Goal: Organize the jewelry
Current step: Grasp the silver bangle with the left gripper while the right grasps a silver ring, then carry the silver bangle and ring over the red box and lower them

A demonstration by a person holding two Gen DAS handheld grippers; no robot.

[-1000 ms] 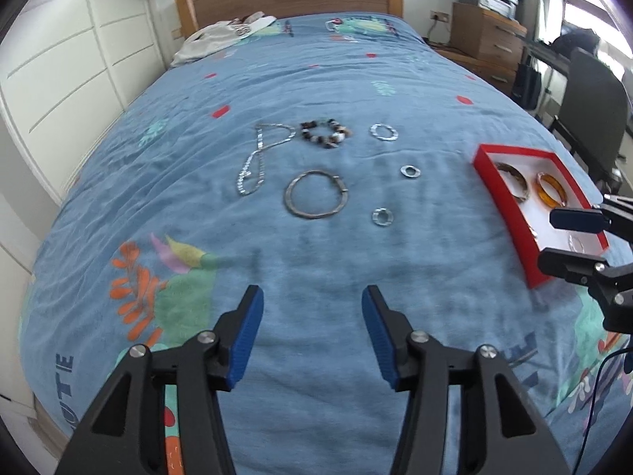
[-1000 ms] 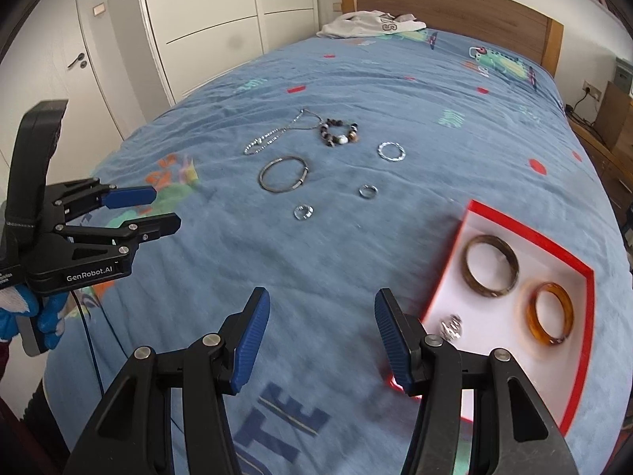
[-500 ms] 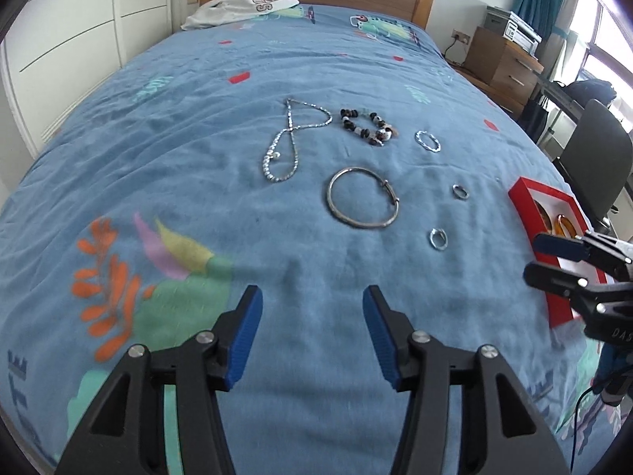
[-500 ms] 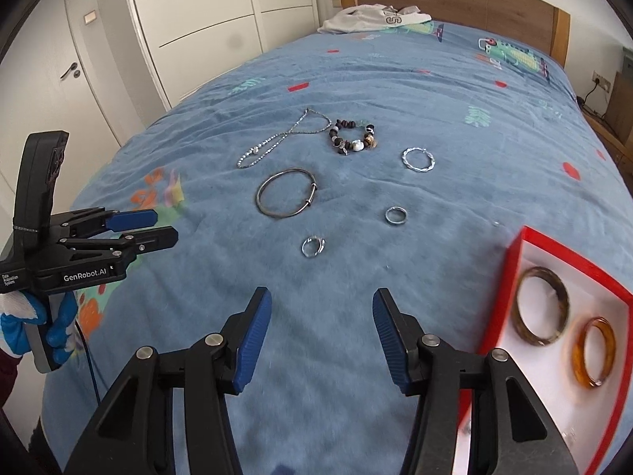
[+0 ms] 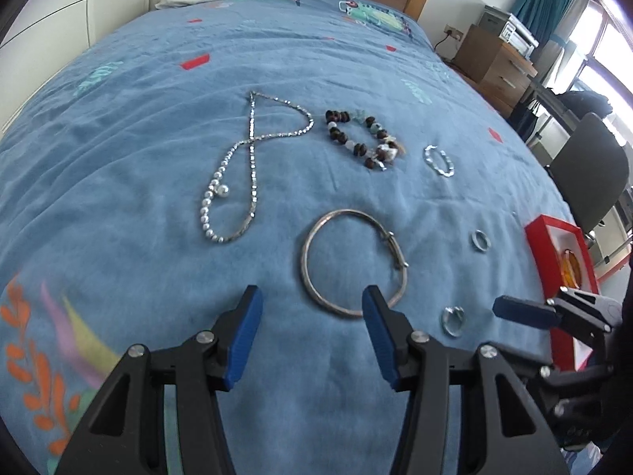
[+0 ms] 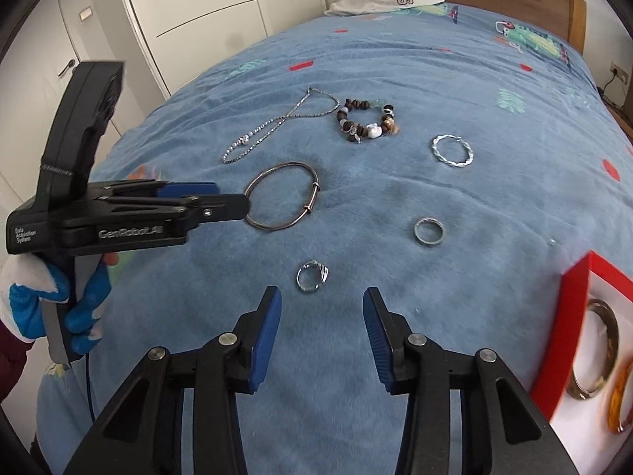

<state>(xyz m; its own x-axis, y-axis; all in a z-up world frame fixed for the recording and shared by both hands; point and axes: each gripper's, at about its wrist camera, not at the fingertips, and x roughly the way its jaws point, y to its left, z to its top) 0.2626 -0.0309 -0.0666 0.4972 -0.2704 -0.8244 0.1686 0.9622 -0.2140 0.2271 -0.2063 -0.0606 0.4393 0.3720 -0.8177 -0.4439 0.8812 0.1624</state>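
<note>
Two grippers hang over a blue bedspread (image 5: 118,158). Nearest, the left gripper (image 5: 312,332) stands about half open and empty, its right pad overlapping the silver bangle (image 5: 352,261) at 12 o'clock. The right gripper (image 6: 322,332) is closing with nothing between its pads; a small ring (image 6: 312,276) lies just ahead at 12 o'clock. A plain ring (image 6: 429,231) sits at 1 o'clock, the red tray (image 6: 573,316) with two bangles at 3 o'clock. Farther off lie a twisted ring (image 6: 453,151), beaded bracelet (image 6: 366,120) and chain necklace (image 6: 277,126).
</note>
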